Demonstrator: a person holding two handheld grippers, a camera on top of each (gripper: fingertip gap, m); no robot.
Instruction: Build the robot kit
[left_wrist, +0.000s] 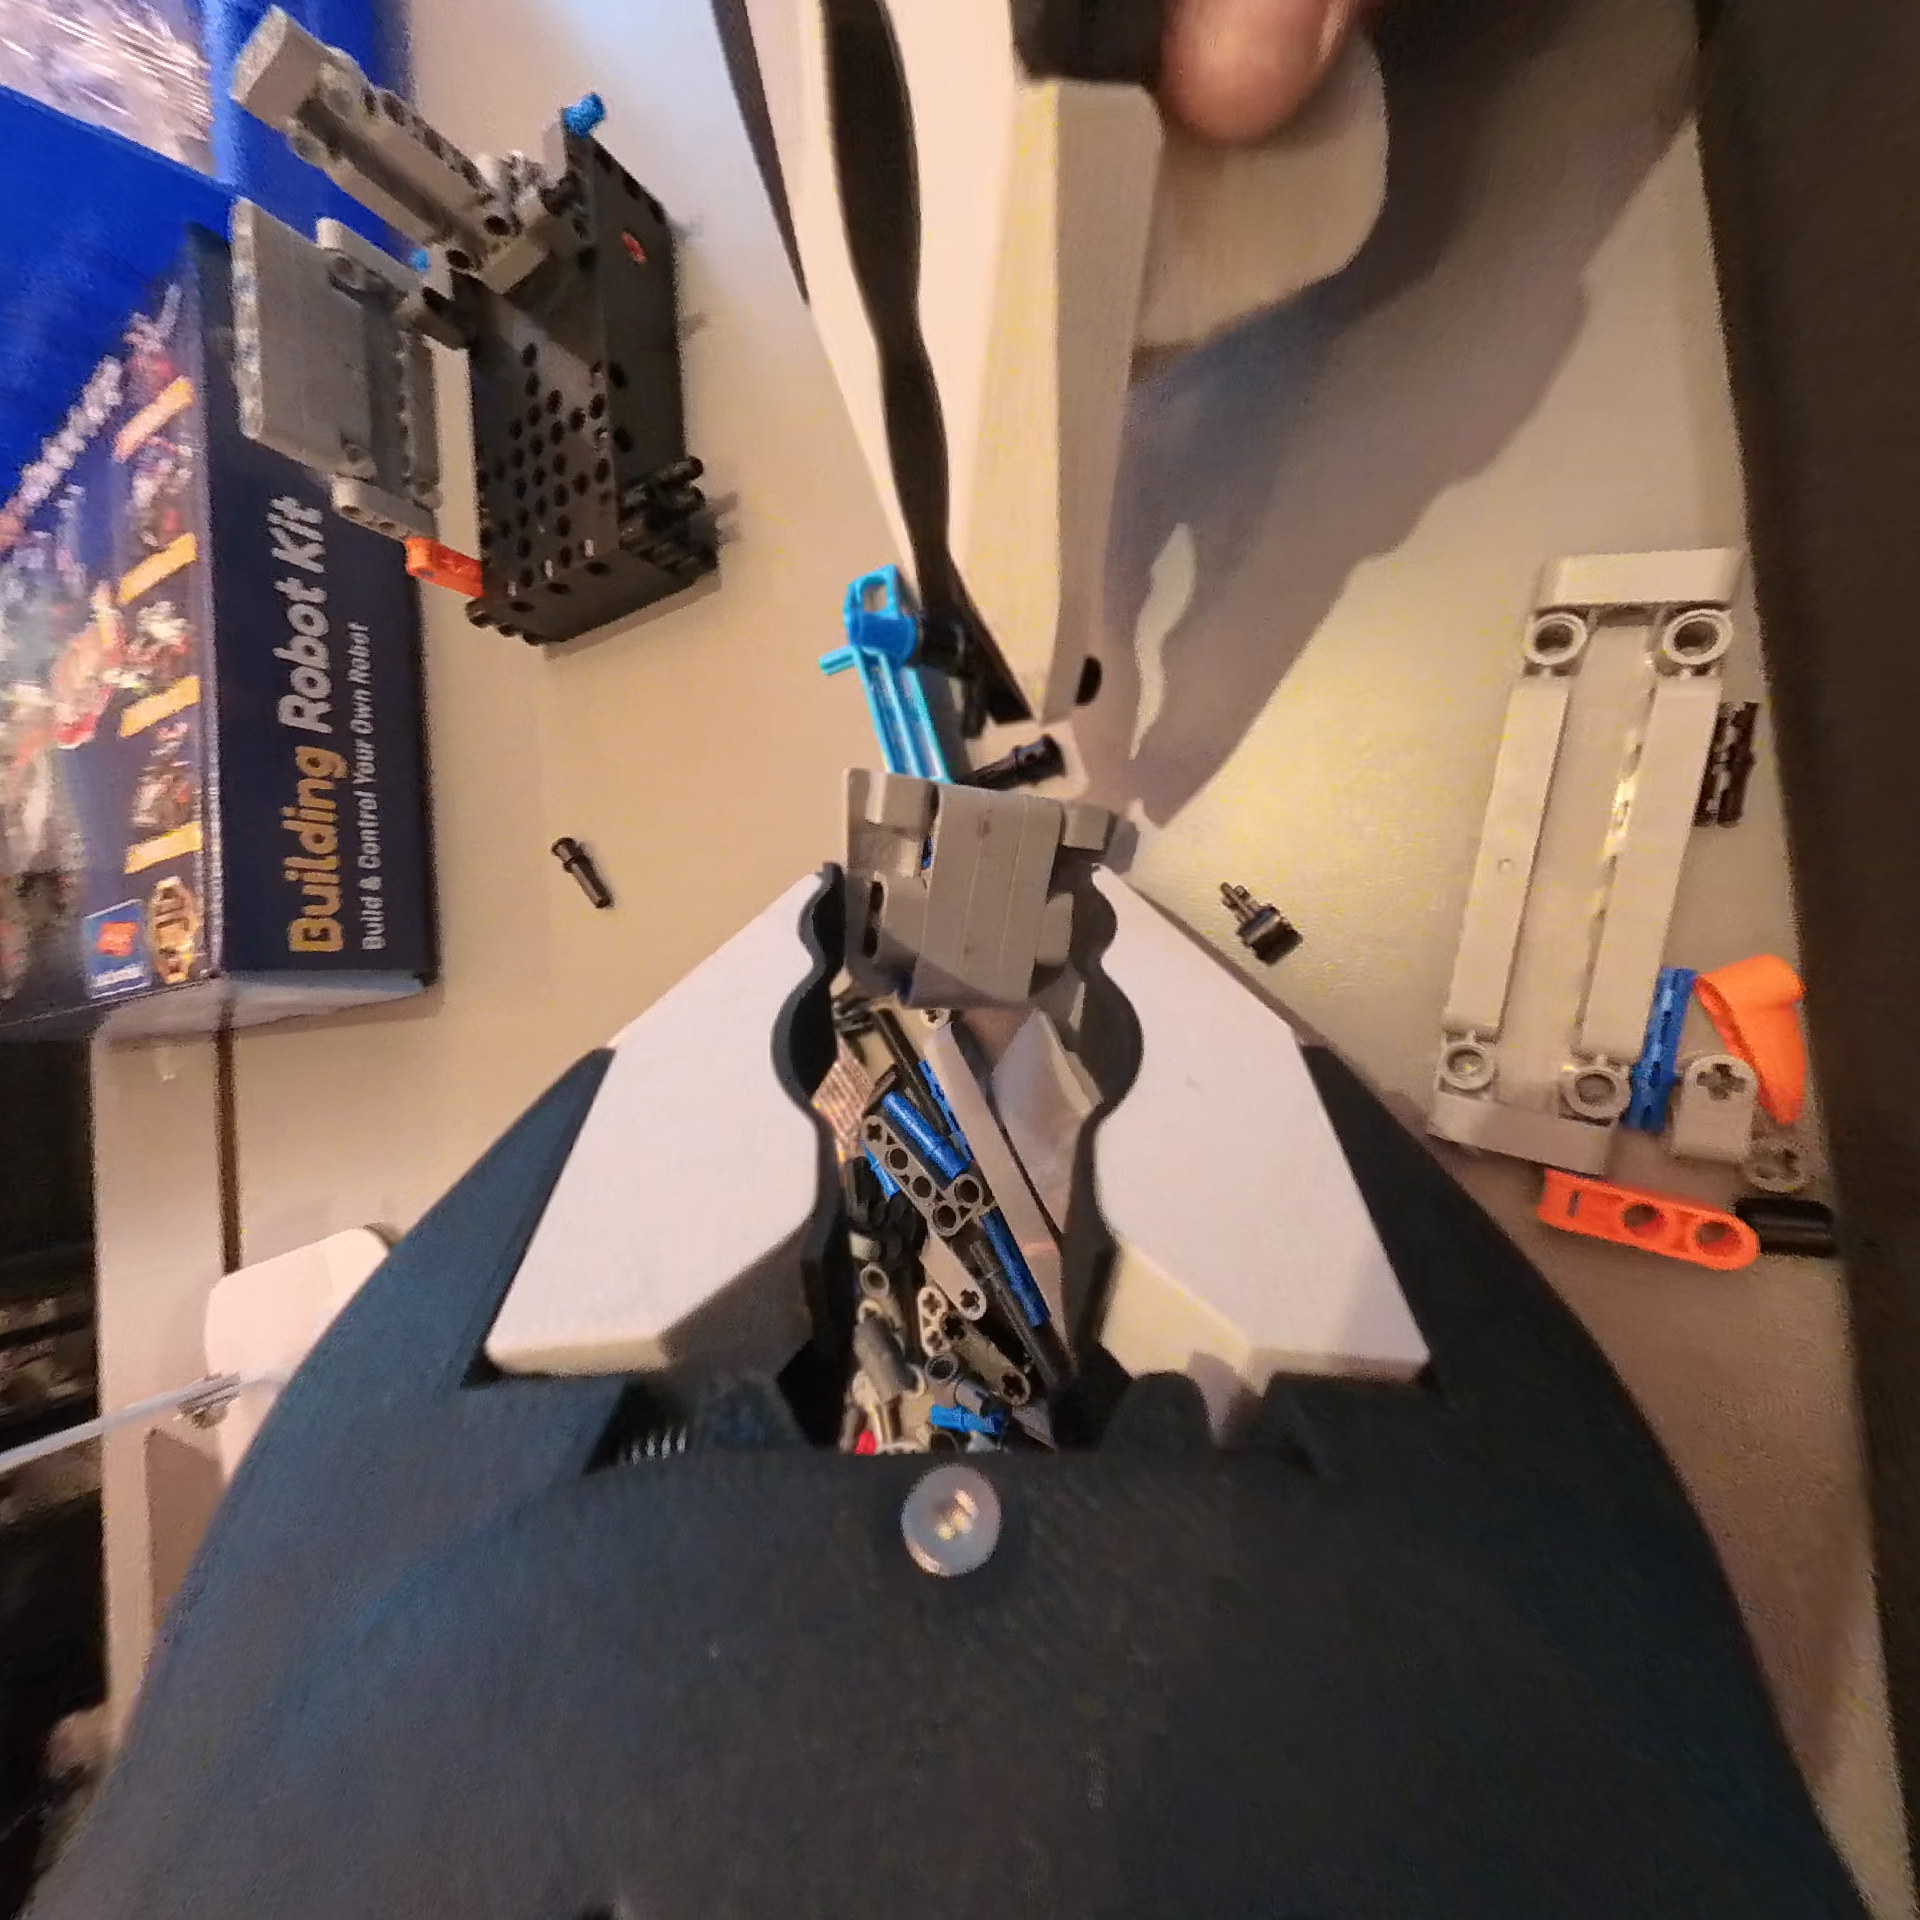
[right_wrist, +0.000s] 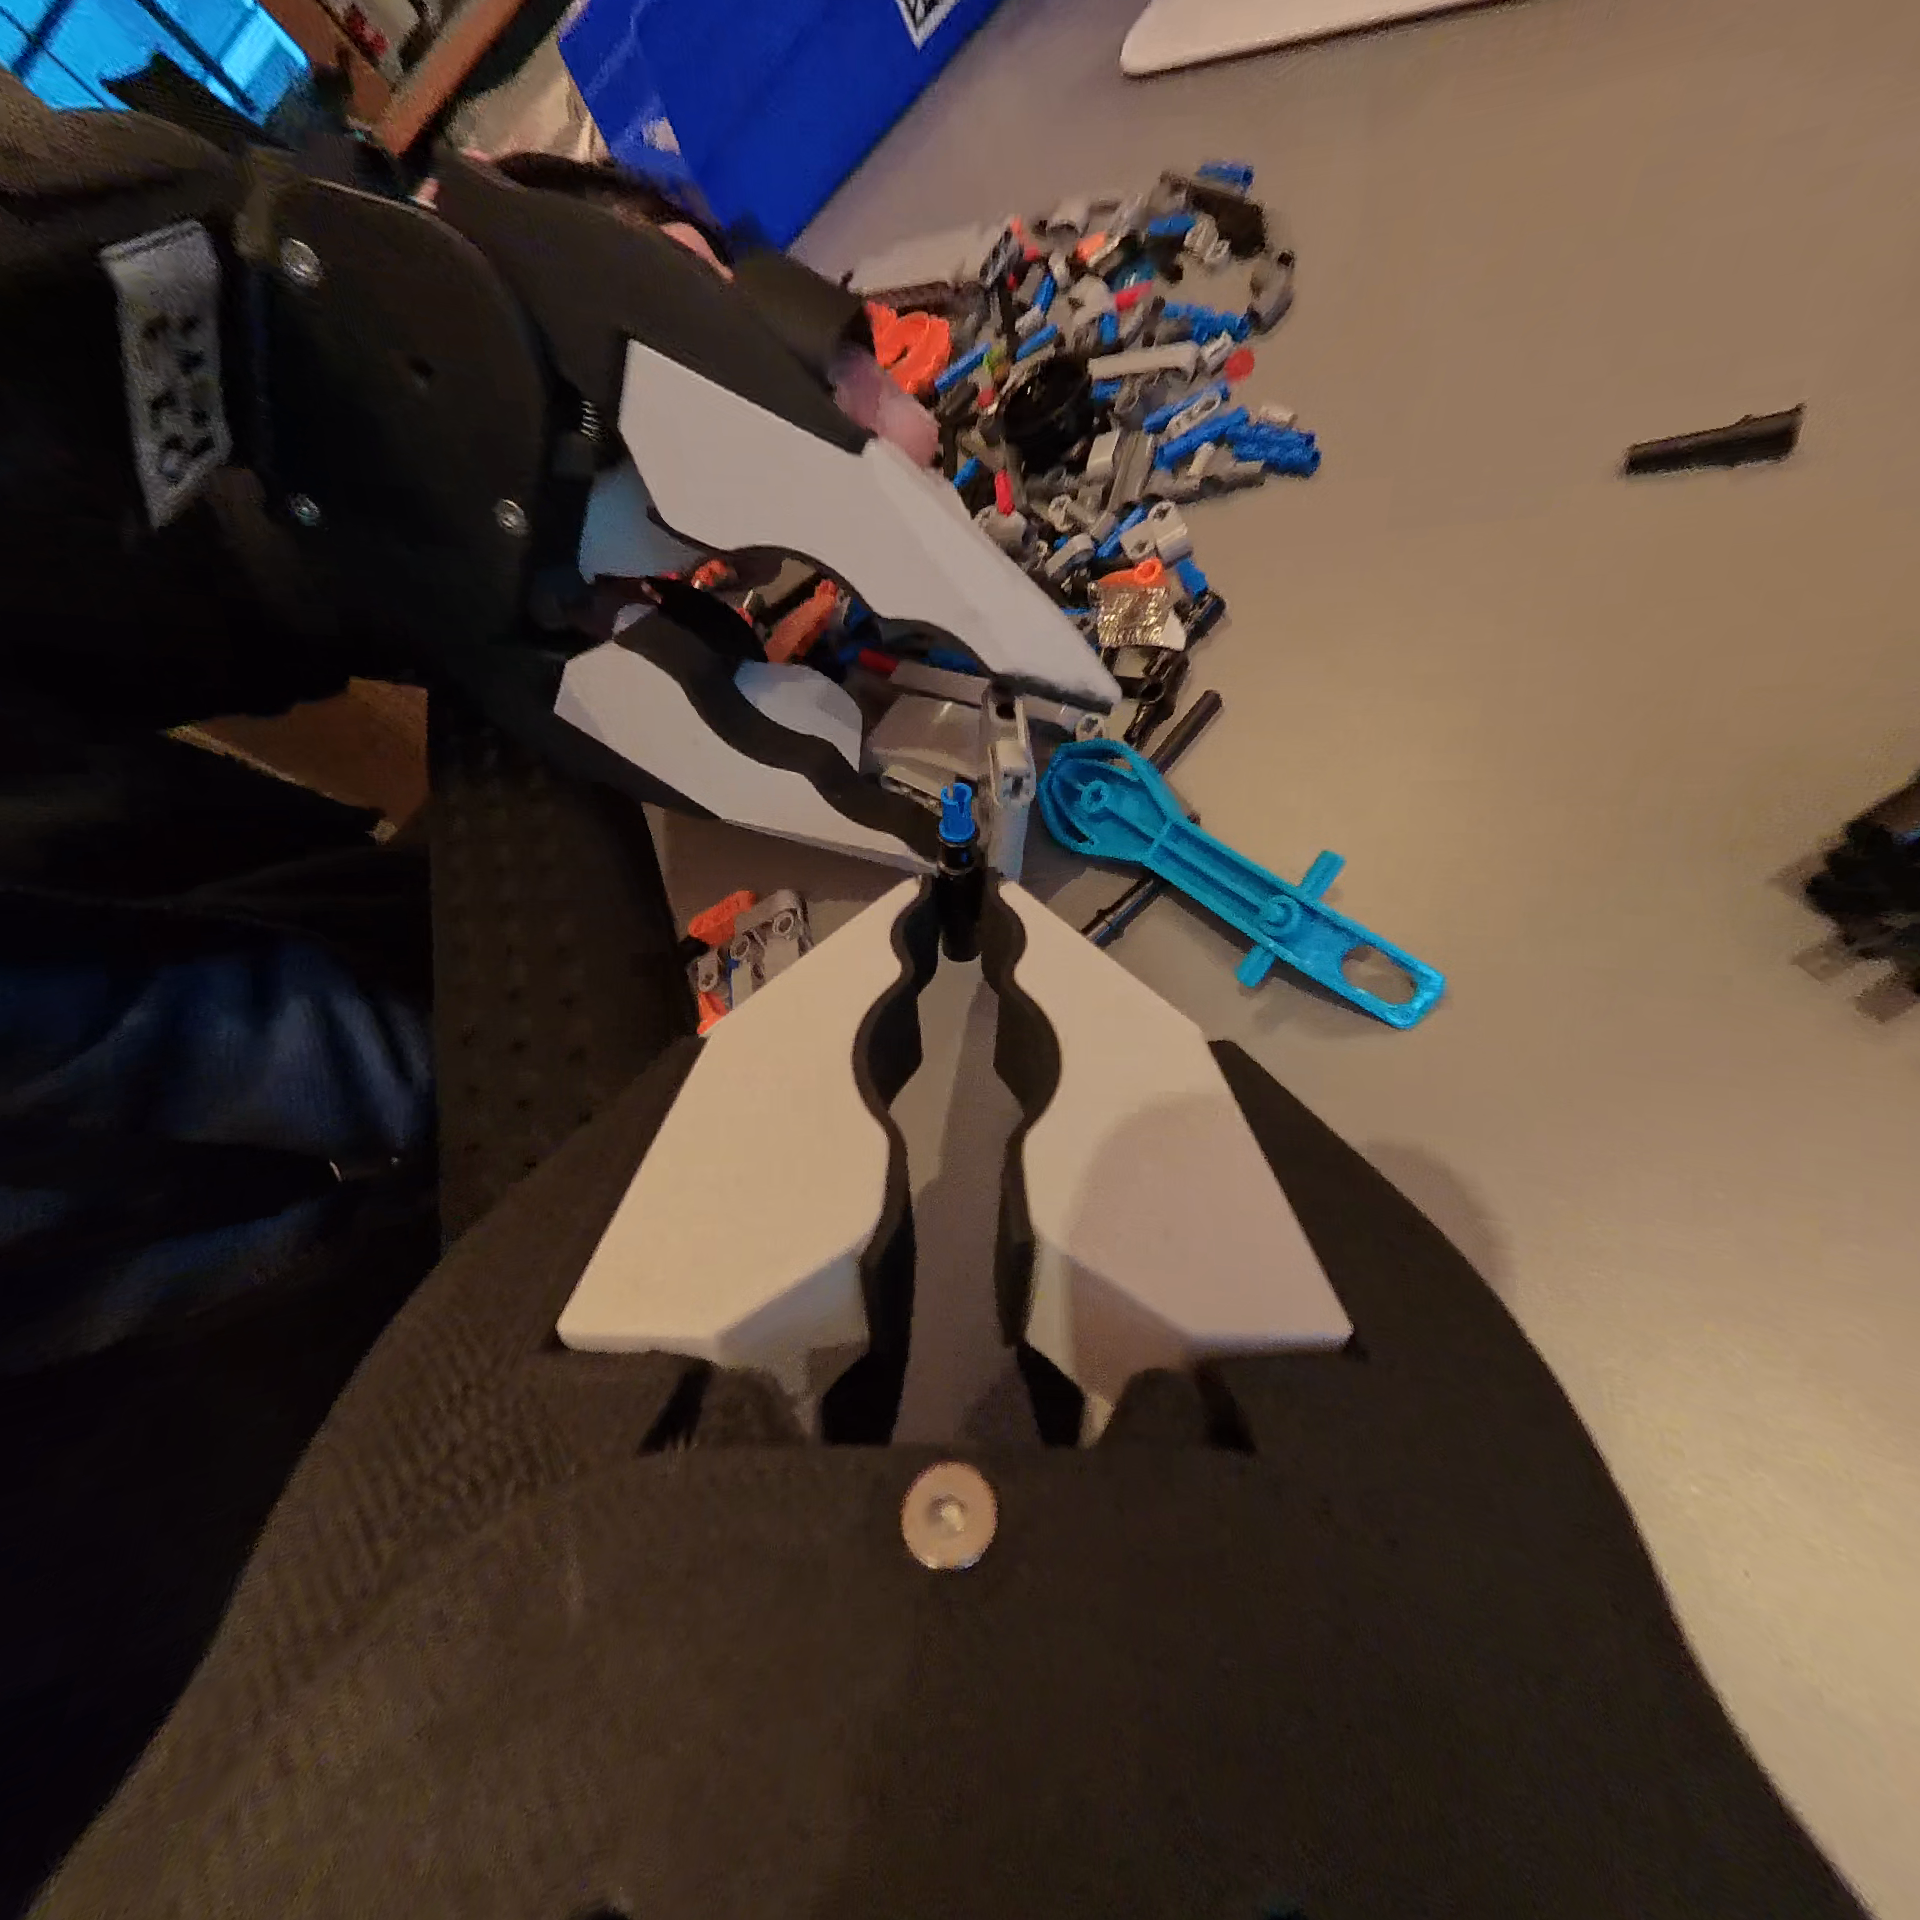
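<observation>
Holding a grey block assembly (left_wrist: 971, 914) at its tips, the left gripper (left_wrist: 966, 904) has its fingers closed narrow on the piece, which stands clear above the tabletop (left_wrist: 707, 748). Through the gap behind the tips shows a heap of small parts (left_wrist: 935, 1195), blue, grey and black.

Right gripper (right_wrist: 958, 914): fingers drawn narrow on a short black pin (right_wrist: 956, 894) with a blue tip, pin upright between the fingertips. The blue tip sits just beside the grey block assembly (right_wrist: 1003, 790) held by the other gripper, at most touching; whether it has entered a hole, cannot tell.

How far along, as a judgement only: pin and block are each in a grip and brought together, so the joining looks begun but not shown finished.

Near, on the tabletop:
- a light-blue plastic tool (right_wrist: 1226, 894) lying flat just beyond the grippers
- loose black pins (left_wrist: 582, 871) either side of the left gripper
- a long grey frame piece (left_wrist: 1579, 852) toward the right edge of the left view, with orange parts (left_wrist: 1647, 1231) at its near end

Farther:
- the heap of small parts (right_wrist: 1122, 384), spread across the middle of the tabletop
- a black perforated block with grey beams attached (left_wrist: 561, 416), partly built
- a dark-blue kit box (left_wrist: 260, 665) at the tabletop's edge, beside that block
- a lone black strip (right_wrist: 1714, 442), well apart from the heap
</observation>
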